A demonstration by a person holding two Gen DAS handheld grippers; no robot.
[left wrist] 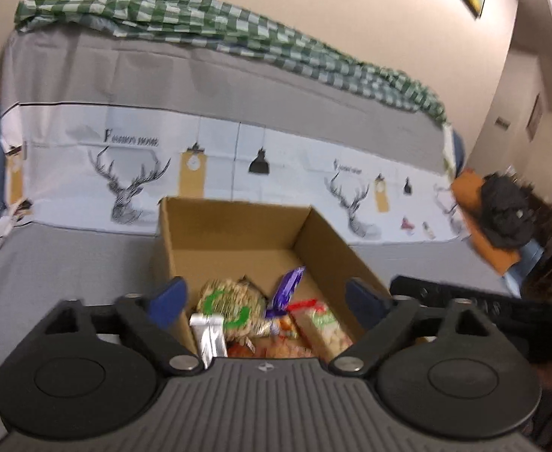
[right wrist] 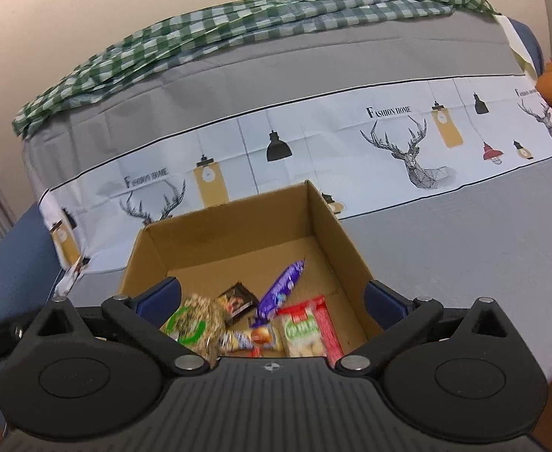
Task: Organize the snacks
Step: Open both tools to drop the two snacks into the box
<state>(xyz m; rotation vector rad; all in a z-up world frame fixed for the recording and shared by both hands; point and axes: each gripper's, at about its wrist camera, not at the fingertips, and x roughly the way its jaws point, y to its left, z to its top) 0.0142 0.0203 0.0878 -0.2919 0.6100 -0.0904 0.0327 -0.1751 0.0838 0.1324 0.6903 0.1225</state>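
An open cardboard box [left wrist: 238, 233] [right wrist: 238, 233] stands on a grey sofa seat. Inside lie several snack packs: a round green-labelled pack [left wrist: 230, 309] [right wrist: 193, 324], a purple wrapper [left wrist: 287, 290] [right wrist: 281, 286], a red and green pack [left wrist: 323, 327] [right wrist: 309, 329], a silver pack [left wrist: 208, 333], a small dark pack [right wrist: 238, 299] and an orange bar [right wrist: 255, 339]. My left gripper [left wrist: 272, 297] is open and empty above the box's near end. My right gripper [right wrist: 272, 301] is open and empty above the same end. The right gripper's black body [left wrist: 483, 309] shows in the left wrist view.
The sofa back is covered by a grey cloth with a white deer-print band [left wrist: 238, 158] [right wrist: 389, 132]. A green checked cloth [left wrist: 219, 22] [right wrist: 238, 22] lies along its top. An orange cushion [left wrist: 479, 222] with a black bag [left wrist: 505, 211] sits at the right.
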